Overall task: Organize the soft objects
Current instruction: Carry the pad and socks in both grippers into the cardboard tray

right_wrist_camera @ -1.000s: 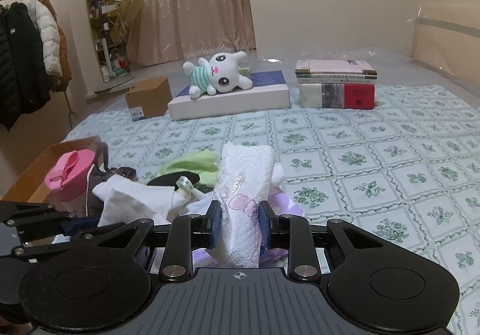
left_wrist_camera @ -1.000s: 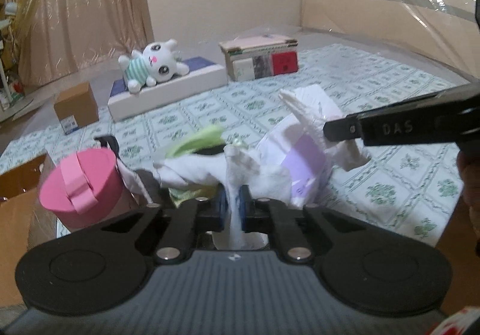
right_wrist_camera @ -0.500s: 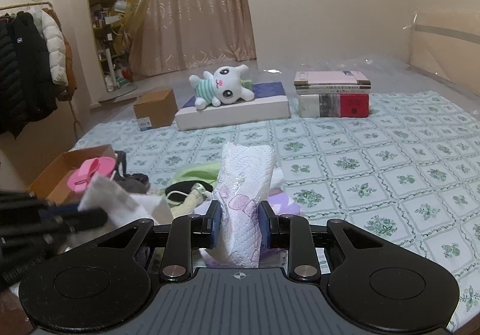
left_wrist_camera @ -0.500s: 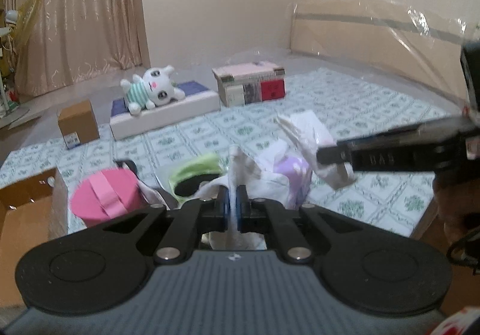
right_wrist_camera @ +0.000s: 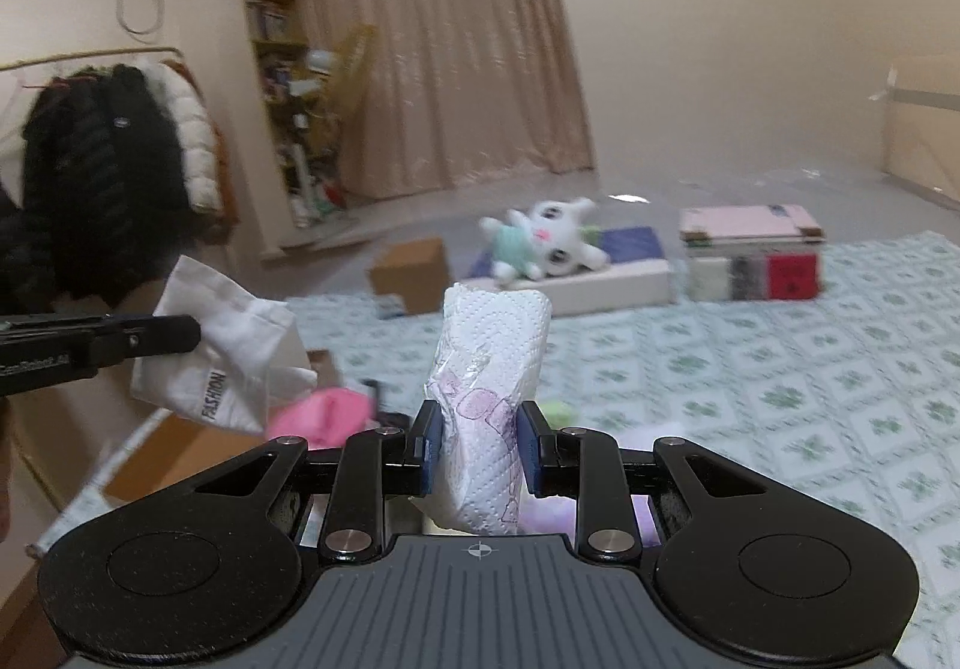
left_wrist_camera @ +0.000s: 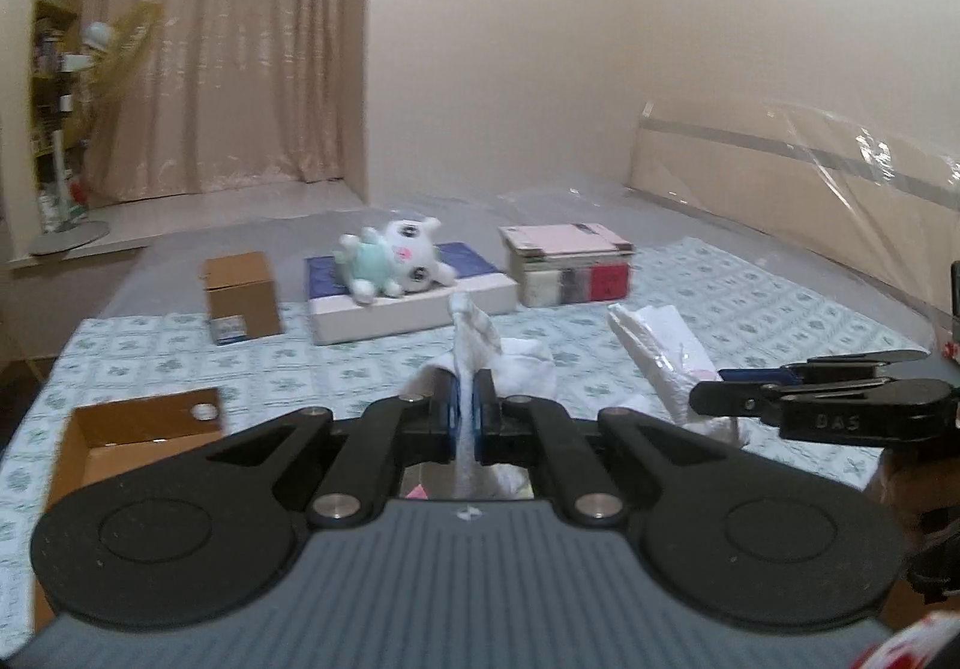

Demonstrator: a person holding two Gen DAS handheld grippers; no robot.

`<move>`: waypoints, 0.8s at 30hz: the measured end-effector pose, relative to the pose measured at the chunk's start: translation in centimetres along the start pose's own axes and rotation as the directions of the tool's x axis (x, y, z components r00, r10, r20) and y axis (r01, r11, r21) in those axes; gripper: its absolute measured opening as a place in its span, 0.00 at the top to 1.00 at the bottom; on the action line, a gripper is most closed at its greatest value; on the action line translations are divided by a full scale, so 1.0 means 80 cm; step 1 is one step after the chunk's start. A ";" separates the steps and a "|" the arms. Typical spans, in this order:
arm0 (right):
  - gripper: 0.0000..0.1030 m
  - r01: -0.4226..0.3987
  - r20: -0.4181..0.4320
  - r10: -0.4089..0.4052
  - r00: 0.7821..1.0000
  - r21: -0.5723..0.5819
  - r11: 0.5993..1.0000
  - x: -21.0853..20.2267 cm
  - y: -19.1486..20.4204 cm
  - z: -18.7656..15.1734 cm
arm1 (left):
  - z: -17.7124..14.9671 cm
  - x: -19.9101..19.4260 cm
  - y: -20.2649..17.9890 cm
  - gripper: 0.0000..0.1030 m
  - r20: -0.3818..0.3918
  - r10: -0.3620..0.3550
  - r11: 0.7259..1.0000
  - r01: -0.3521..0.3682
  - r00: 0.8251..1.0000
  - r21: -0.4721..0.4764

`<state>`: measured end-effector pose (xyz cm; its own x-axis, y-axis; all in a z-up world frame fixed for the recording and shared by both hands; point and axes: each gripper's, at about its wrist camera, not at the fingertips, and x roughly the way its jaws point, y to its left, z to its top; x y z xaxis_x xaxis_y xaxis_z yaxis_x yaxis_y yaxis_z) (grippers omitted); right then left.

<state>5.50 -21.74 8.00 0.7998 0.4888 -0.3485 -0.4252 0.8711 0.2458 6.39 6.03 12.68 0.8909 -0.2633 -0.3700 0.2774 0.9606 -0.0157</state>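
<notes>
Left gripper (left_wrist_camera: 462,417) is clamped narrow on a white cloth (left_wrist_camera: 480,351), the fabric pinched between the blue pads (left_wrist_camera: 447,417) and sticking up above them. In the right wrist view the same cloth (right_wrist_camera: 222,351) hangs off the left gripper's fingers (right_wrist_camera: 150,339) at the left edge, lifted clear of the bed — black "FASHION" print shows on it.

Right gripper (right_wrist_camera: 477,447) squeezes a tissue pack (right_wrist_camera: 492,399), white embossed paper in clear wrap with purple print, standing upright between the pads. From the left wrist view the pack (left_wrist_camera: 660,363) pokes out of the right gripper (left_wrist_camera: 714,399), which reaches in side-on from the right. Both held items are up in the air, near each other.

Below, a green-patterned sheet (right_wrist_camera: 780,369) covers the bed. A pink item (right_wrist_camera: 324,417) lies just beside an open cardboard box (left_wrist_camera: 132,429) at the left edge; something green (right_wrist_camera: 558,411) sits near the right gripper, partly hidden.

Further back: a plush toy (left_wrist_camera: 390,261) lies on a white-and-blue slab (left_wrist_camera: 420,303), a small carton (left_wrist_camera: 240,291) to its left, a stack of books (left_wrist_camera: 570,267) to its right. Curtain (left_wrist_camera: 228,87) behind; coats (right_wrist_camera: 108,171) hang at left in the right wrist view. Both frames are motion-blurred.
</notes>
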 end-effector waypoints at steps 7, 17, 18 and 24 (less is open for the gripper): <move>0.74 -0.159 -0.034 0.157 0.987 -0.041 0.986 0.050 0.080 0.012 | -0.009 -0.042 0.081 0.96 -0.032 0.132 0.991 -0.132 0.991 -0.018; 0.74 -0.305 -0.155 0.285 0.946 -0.120 0.945 0.160 0.208 -0.021 | -0.053 -0.058 0.203 0.96 -0.117 0.275 0.958 -0.282 0.954 -0.049; 0.74 -0.309 -0.168 0.287 0.943 -0.121 0.943 0.174 0.217 -0.026 | -0.059 -0.055 0.210 0.96 -0.127 0.280 0.956 -0.288 0.952 -0.052; 0.74 -0.294 -0.235 0.265 0.935 -0.097 0.951 0.247 0.246 -0.055 | -0.101 -0.029 0.268 0.96 -0.194 0.280 0.948 -0.303 0.940 -0.097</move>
<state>11.08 5.24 1.98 0.5354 0.6994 -0.4734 -0.6804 0.6893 0.2488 7.38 27.91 5.72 0.8455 0.0391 -0.5325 -0.0415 0.9991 0.0075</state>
